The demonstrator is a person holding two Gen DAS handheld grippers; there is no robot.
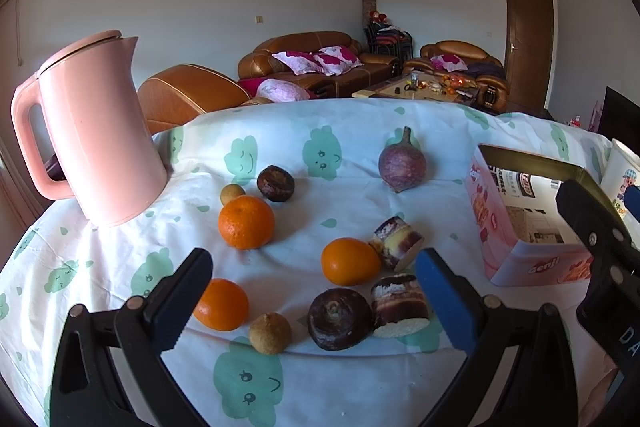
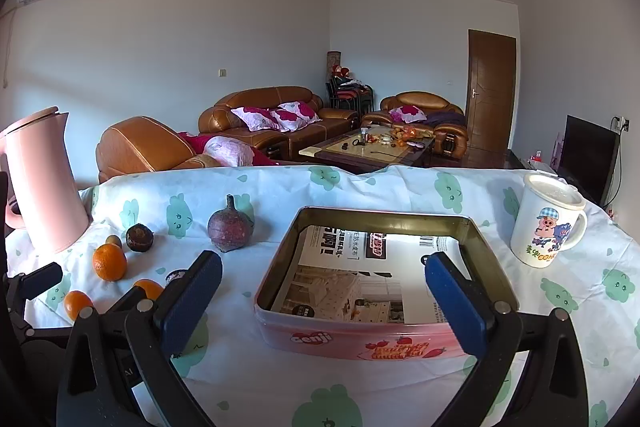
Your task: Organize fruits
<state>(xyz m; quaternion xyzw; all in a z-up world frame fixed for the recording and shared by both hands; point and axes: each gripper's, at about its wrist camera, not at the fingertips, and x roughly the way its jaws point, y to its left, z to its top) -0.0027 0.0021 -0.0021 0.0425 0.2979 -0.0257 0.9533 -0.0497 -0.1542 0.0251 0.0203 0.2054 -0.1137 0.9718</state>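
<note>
Pink kettle point(image 1: 96, 131) marks the left limit of my work area on the printed cloth point(image 1: 280, 387). I read the loose produce from there rightward, all of it resting on the cloth:

1. Far group, just right of the kettle: a small tan fruit point(image 1: 232, 193), a dark round fruit point(image 1: 275, 183), and the far orange point(image 1: 246, 222) touching or nearly touching the tan one.
2. Near group, between my left gripper's point(image 1: 310, 303) jaws as that camera sees them: the near orange point(image 1: 222, 304), a second tan fruit point(image 1: 270, 333), a second dark fruit point(image 1: 339, 319), and a cut cane piece point(image 1: 399, 305) touching it.
3. Middle: the mid orange point(image 1: 350, 261) against another cane piece point(image 1: 396, 242).
4. Far middle: a purple radish-like bulb point(image 1: 402, 167), standing apart.

The tin point(image 2: 384, 227) sits right of all this. The right wrist view shows only printed paper point(image 2: 360, 267) lining it; no produce is inside. A lidded mug point(image 2: 546, 223) stands right of the tin.

Status: I judge that sorting has not begun. Every item is still to be moved, presumably into the tin.

Tool state: my left gripper is spread wide, holding nothing, above the near group. My right gripper point(image 2: 324, 295) is likewise spread wide and empty, aimed at the tin.
</note>
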